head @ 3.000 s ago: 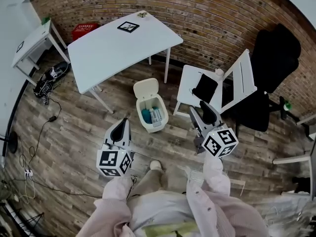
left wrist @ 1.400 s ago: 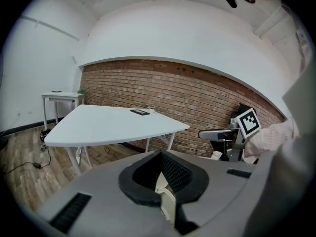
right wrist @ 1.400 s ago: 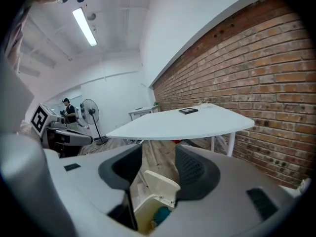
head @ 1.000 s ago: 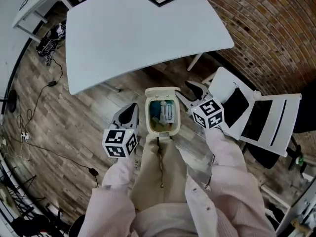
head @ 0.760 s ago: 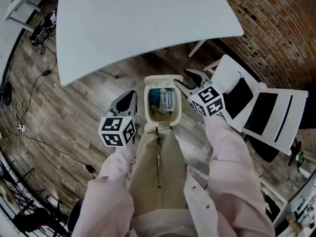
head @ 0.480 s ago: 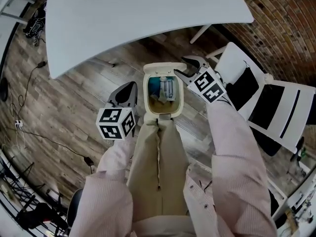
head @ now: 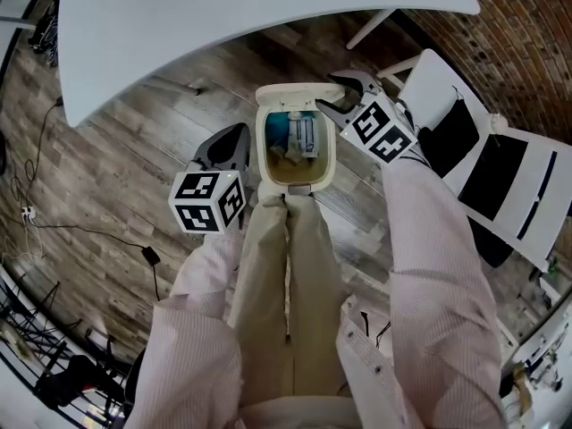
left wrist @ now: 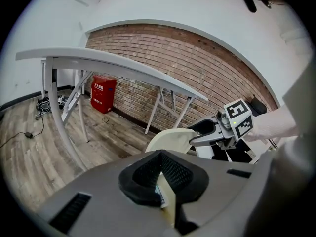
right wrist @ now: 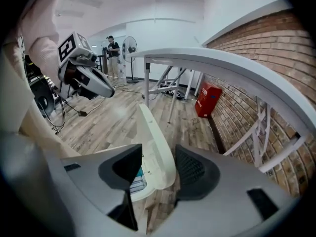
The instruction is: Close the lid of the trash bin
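Item: trash bin (head: 267,163), cream, on the wood floor just ahead of my knees (head: 286,239), beside the white table (head: 223,16); open, with blue and white rubbish (head: 299,138) showing inside

Item: lid (head: 295,90), hinged at the far rim, standing upright or close to it; not yet down

Item: my right gripper (head: 332,95), jaws well apart, at the lid's right-hand corner; its own view shows the lid's edge standing between the two pads, with no squeeze on it that I can make out

Item: my left gripper (left wrist: 159,153), jaws drawn together at the tips, holding nothing; it hangs just beside the bin's left wall, apart from it

Handling note, my judgement: no clamp is needed; I would lay the far pad against the lid's back face and draw it toward me in an arc about the hinge, following it down instead of letting it drop; the bin looks light, so a sharp pull could tip or slide it; the left gripper could rest against the wall to steady it; I would clear the right jaws before the lid meets the rim
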Available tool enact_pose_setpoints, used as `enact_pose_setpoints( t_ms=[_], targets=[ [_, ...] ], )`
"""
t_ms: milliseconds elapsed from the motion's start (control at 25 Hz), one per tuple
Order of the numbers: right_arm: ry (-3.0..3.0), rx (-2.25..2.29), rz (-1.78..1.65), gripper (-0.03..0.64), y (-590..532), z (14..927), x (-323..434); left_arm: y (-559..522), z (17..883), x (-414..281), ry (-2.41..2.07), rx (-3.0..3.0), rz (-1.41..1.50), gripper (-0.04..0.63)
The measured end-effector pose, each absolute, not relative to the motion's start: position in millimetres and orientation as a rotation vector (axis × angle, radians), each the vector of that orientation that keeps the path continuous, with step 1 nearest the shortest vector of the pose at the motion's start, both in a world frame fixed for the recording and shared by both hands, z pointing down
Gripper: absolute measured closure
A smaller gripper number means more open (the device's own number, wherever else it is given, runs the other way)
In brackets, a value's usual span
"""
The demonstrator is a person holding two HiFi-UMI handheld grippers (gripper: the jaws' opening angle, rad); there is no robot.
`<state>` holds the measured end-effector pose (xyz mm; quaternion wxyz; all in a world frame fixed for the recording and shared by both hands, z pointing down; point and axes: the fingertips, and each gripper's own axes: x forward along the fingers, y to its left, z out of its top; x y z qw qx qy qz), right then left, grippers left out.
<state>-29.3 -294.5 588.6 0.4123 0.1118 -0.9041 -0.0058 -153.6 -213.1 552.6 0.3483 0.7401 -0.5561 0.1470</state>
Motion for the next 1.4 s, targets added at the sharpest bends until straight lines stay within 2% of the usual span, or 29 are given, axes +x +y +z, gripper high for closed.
enact_pose_setpoints(
  t_ms=[1400],
  targets=[
    [-2.222,0.402,-0.084,0.422,-212.9,602.5,-14.1,-157.7,573.1,-134.7,-1.294,1.965,0.38,0.603]
  ],
)
